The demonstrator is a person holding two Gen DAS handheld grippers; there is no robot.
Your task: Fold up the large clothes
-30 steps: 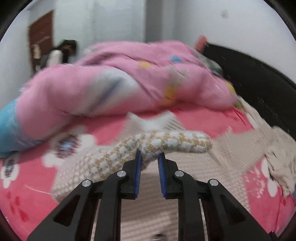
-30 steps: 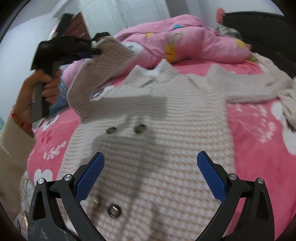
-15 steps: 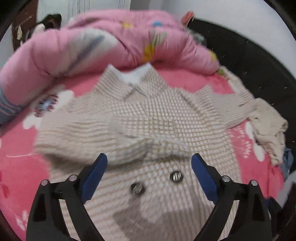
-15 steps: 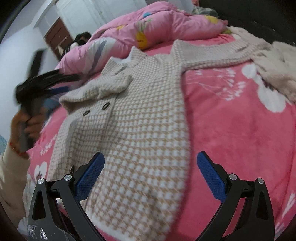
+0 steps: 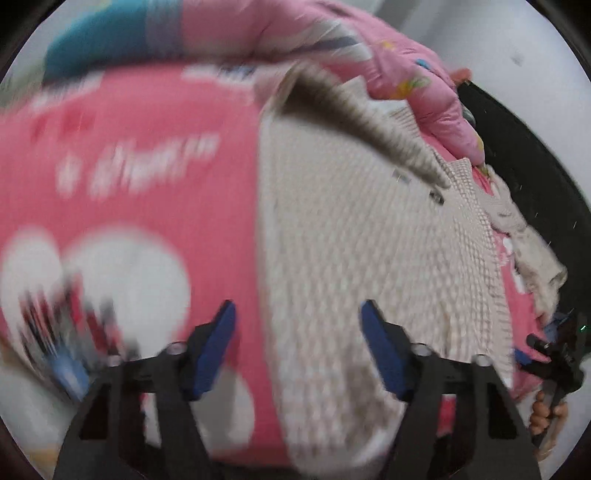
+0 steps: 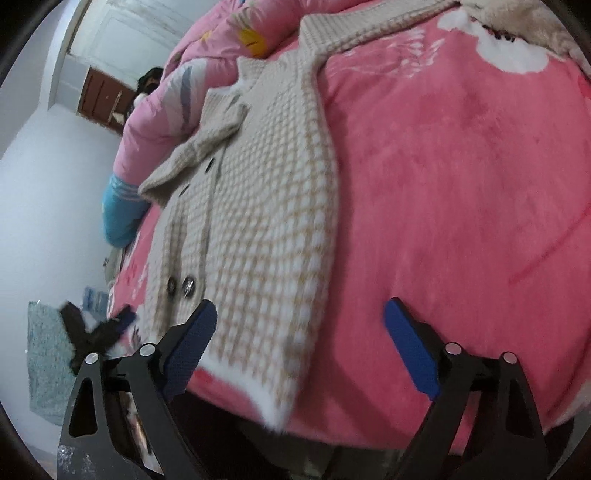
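Observation:
A beige and white checked knit cardigan [image 6: 266, 221] lies flat on the pink bed cover [image 6: 461, 166], front up, with two buttons [image 6: 181, 286] near the hem. One sleeve [image 6: 199, 144] lies folded across the chest; the other sleeve [image 6: 369, 29] stretches away. My left gripper [image 5: 297, 332] hangs over the hem's left edge. Its jaws are closing, with the cardigan [image 5: 369, 240] edge between them but not pinched. My right gripper [image 6: 301, 314] is over the hem's right corner, jaws wide and closing slightly, not pressing the cloth. The left wrist view is blurred.
A pink quilt [image 6: 192, 81] is bunched at the head of the bed against a dark headboard [image 5: 517, 166]. A cream garment [image 6: 535, 33] lies at the far right. Beyond the bed's near edge is the floor with a teal rug [image 6: 44, 362].
The left gripper let go of the sleeve, which now lies across the chest, then swung down to the hem's left edge. The right gripper sank toward the hem's right corner.

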